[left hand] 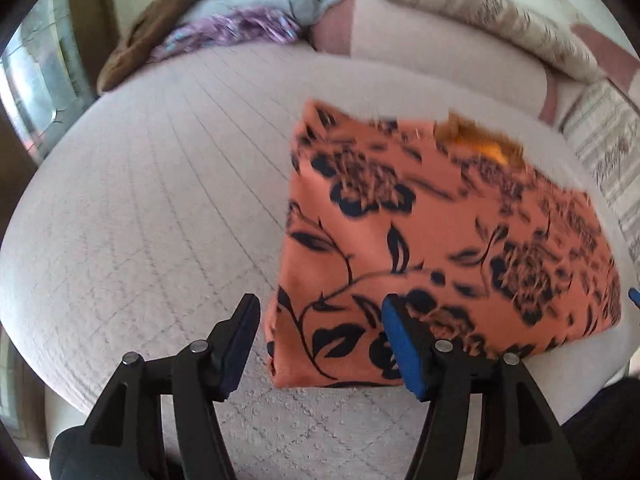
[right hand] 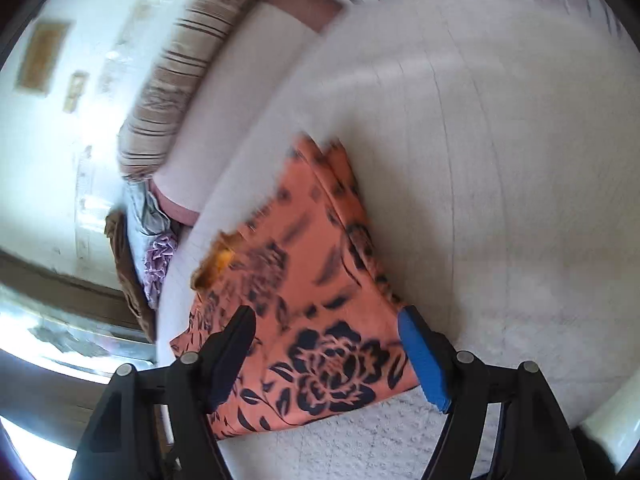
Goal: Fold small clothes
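Left wrist view first: my left gripper sits at the bottom of the frame, jaws spread apart and clamping nothing, the near left corner of the folded orange cloth with dark blue flower print lying between the pads but not pinched. I see that cloth flat on the pale quilted bed cover, right of centre, with a frayed orange-brown edge showing at its upper right. Upper left, a heap of brown, grey and purple clothes; along the top right, a striped beige bolster pillow.

Right wrist view, blurred: my right gripper is also released, jaws wide, hanging over the near end of the same cloth, which runs from the bottom centre up toward the middle. Striped pillow upper left, white wall with small framed pictures beyond.
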The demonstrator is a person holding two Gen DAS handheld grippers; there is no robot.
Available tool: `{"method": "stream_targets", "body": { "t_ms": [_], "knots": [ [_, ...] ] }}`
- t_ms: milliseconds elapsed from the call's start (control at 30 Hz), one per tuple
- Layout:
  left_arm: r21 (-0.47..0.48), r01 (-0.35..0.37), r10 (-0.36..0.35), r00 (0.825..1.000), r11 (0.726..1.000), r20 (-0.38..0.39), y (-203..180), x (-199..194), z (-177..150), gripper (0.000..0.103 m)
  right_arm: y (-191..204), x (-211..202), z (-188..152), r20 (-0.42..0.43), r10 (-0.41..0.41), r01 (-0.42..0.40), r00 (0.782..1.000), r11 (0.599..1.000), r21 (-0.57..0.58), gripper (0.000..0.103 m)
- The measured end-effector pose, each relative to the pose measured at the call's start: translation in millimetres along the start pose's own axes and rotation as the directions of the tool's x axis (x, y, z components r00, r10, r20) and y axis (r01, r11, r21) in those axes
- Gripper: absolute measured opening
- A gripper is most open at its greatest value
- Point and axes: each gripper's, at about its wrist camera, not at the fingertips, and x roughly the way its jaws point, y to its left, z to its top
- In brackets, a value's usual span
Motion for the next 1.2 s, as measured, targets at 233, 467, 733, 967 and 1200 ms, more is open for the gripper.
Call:
{"method": "stream_targets", "body": {
  "t_ms": [233,467,733,967,1200],
  "knots": [
    [-0.003,-0.043,0.042,0.995,0.999,-0.092,-3,15,-4,0.065,17,33,-12,-0.108,0.001,-0.013,0.994,0.994,-0.110,0.084],
    [-0.020,-0.039,0.037,0.995,0.999,-0.094,-1,13,-3,0.066,61,32,-14,-0.055,-0.079,0.065,0.995,0.974,-0.217,0.082],
    [-0.019,-0.034,0.033,0.996,0.999,-0.083,-4,10,-5,0.066,41,83,-19,-0.116,-0.074,0.059,0.990,0.990,-0.129,0.081],
    [-0.054,0.027,-0.028,0.999,0.998,-0.019,-12,-18,3,0.066,53,31,-48,-0.058,0.003,-0.009,0.998,0.994,-0.108,0.081],
    [0.018,0.157,-0.157,0.988,0.987,0.012,-69,-23,18,0.067,-21,36,-85,-0.059,0.060,-0.044,0.996,0.968,0.247,0.082]
  ]
}}
